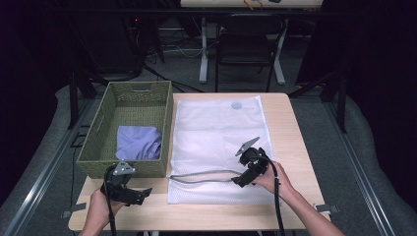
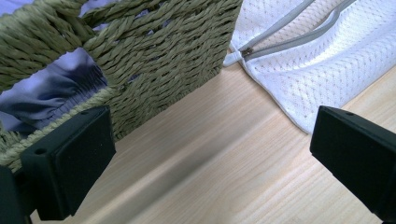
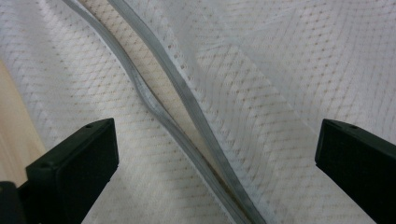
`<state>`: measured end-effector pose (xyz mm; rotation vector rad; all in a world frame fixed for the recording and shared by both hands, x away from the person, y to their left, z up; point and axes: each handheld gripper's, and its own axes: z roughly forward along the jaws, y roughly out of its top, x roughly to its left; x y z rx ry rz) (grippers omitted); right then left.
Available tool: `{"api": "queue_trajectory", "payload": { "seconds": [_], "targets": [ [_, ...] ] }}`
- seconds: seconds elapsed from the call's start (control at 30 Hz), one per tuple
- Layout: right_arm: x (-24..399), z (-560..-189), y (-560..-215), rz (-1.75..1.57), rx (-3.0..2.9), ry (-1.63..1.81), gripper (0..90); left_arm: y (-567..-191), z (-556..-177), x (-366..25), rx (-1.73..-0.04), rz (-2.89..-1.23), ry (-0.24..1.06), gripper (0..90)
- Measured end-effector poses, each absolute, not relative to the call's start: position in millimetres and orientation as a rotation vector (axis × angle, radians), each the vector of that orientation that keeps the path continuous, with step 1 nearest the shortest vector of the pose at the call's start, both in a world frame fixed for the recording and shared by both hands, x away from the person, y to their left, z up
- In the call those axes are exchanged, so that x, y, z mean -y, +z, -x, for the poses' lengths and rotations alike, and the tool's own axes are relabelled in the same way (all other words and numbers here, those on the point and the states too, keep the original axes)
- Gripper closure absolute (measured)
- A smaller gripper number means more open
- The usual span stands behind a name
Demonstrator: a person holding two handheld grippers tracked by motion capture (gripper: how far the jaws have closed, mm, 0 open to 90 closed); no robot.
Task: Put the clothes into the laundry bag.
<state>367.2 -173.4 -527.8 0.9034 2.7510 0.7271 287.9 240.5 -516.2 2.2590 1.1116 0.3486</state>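
Zipper [image 3: 187, 112] btwn wide-apart fingers [image 3: 74, 163] of right gripper [image 3: 217, 172], untouched

From my remote seat I see a light wooden rectangular table [image 1: 290, 128] standing on a grey carpeted floor [image 1: 344, 147]. Beyond it a black metal-framed chair [image 1: 246, 44] sits among the white legs of another desk [image 1: 203, 49], with dark cables [image 1: 162, 73] trailing across the floor. Black curtains [image 1: 373, 59] close both sides, and the far room is dim.
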Motion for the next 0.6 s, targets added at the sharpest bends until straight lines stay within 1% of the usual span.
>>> {"api": "queue_trajectory", "payload": {
  "seconds": [0.17, 0.6],
  "targets": [
    [159.8, -374.2, -532.0, -0.880, -2.776, 0.682, 0.0, -516.1, -288.3, -241.6, -1.112, -2.266, 0.343, 0.1],
    [142.2, -382.6, -540.0, -0.849, -2.793, 0.673, 1.3, -517.6, -288.3, -240.5, -1.111, -2.261, 0.348, 0.1]
  ]
}}
